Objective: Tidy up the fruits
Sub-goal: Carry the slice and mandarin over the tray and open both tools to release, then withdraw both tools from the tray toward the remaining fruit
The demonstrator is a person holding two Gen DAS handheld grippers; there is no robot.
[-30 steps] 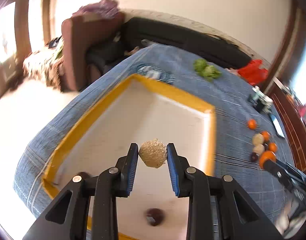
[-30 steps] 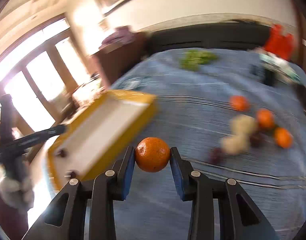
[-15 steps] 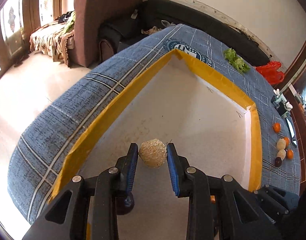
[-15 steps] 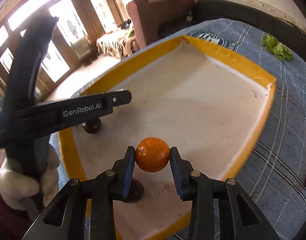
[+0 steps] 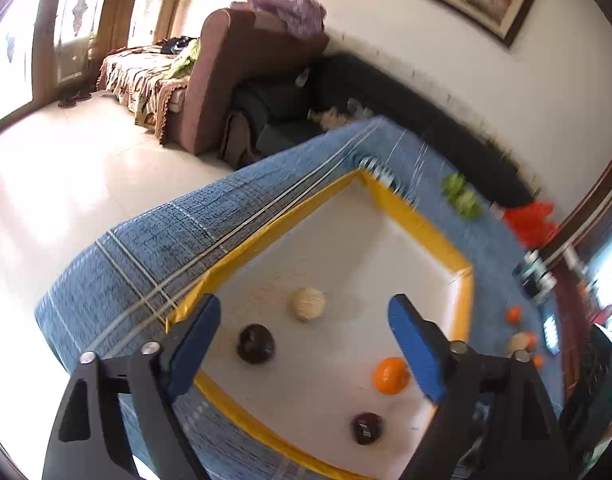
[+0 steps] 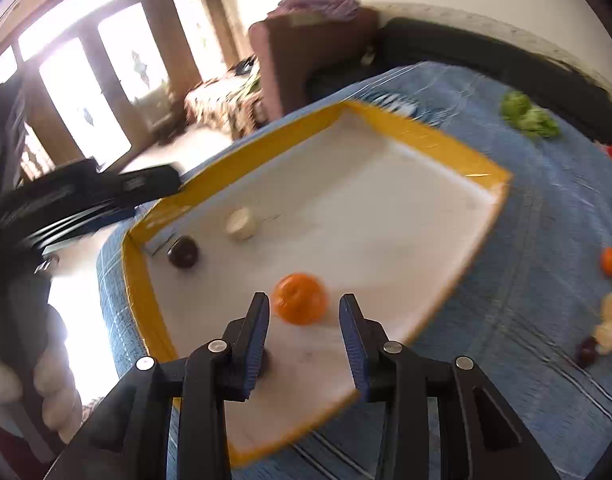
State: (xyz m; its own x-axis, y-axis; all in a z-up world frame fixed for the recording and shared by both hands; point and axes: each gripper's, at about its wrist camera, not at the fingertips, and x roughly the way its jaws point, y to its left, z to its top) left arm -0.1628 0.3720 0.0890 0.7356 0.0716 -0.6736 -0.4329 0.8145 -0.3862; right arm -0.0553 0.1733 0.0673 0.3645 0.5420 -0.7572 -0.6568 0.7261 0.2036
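Lying in the tray: four fruits, none gripped by either tool.
Left gripper point(image 5: 304, 334): jaws spread wide apart, holding nothing, raised over the tray's near-left corner.
Tray point(image 5: 418, 218): white floor with a yellow rim, resting on the blue plaid cloth point(image 5: 154, 248).
Dark fruit, left point(image 5: 255, 343): on the tray floor near the left rim, in line with the left blue pad.
Beige fruit point(image 5: 308, 304): on the tray floor just beyond the dark one, apart from it, seen between the open jaws.
Orange point(image 5: 391, 375): on the tray floor close to the right pad of the left gripper; whether it touches the pad cannot be told.
Second dark fruit point(image 5: 367, 428): near the tray's front rim, below the orange.
Right gripper point(image 6: 305, 326): jaws parted and empty; in its own view the orange point(image 6: 300, 298) sits on the tray just beyond the fingertips, blurred.
Loose fruits on cloth point(image 6: 610, 260): oranges, pale ones and a dark one in a cluster right of the tray, well apart from it.
Greens point(image 6: 530, 116): on the cloth past the tray's far right corner.
Red item point(image 5: 532, 220): at the far edge of the cloth, right of the greens.
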